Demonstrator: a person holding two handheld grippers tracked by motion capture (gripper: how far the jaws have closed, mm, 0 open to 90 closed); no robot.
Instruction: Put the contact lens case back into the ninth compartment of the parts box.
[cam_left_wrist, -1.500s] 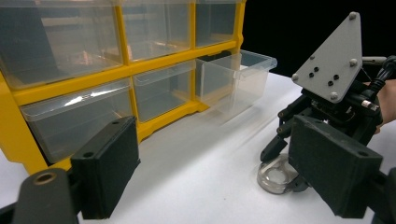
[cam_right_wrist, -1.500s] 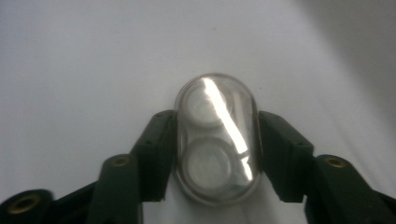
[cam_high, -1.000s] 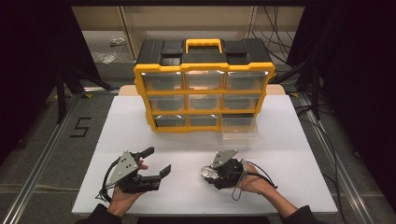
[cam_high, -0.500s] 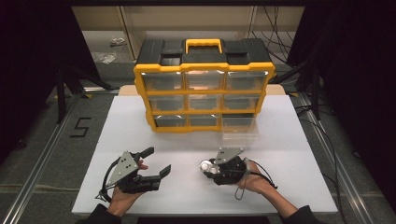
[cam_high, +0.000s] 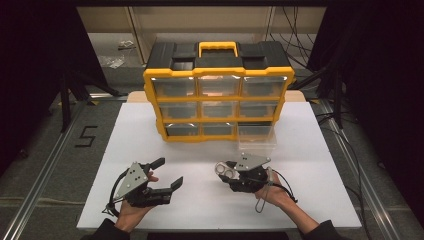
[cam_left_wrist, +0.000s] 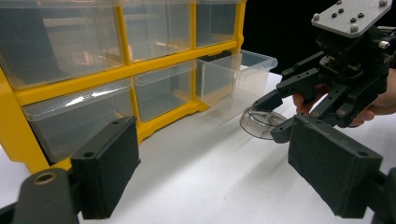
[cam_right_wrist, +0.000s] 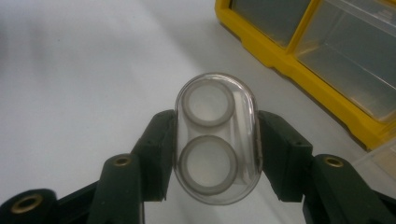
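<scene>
Alignment between the clear oval case (cam_right_wrist: 217, 138) and the pulled-out drawer (cam_high: 257, 138) of the yellow organizer (cam_high: 218, 92) is what the next move looks to turn on. The right gripper (cam_high: 231, 172) clasps the case across its short sides, both pads pressed against its walls; in the right gripper view the case's long axis runs straight out along the jaws, with two grey rings inside, one beyond the other. In the high view the case sits in front of the organizer, on the person's side of it and slightly right of its middle column, held just over the table. The open drawer juts from the organizer's bottom row at its right end, and lies beyond the case and a little to the right of it. Judging from that, the right hand is the nearer one for a drop into the drawer, and it would need to carry the case away from the person and swing it rightwards.

The left gripper (cam_high: 165, 175) rests in front of the organizer's left column, its jaws spread wide with nothing between them, well apart from the case.

The white table (cam_high: 310, 165) is matte and flat. Around the organizer, the room is dark, with grey floor, metal rails and cables behind.
</scene>
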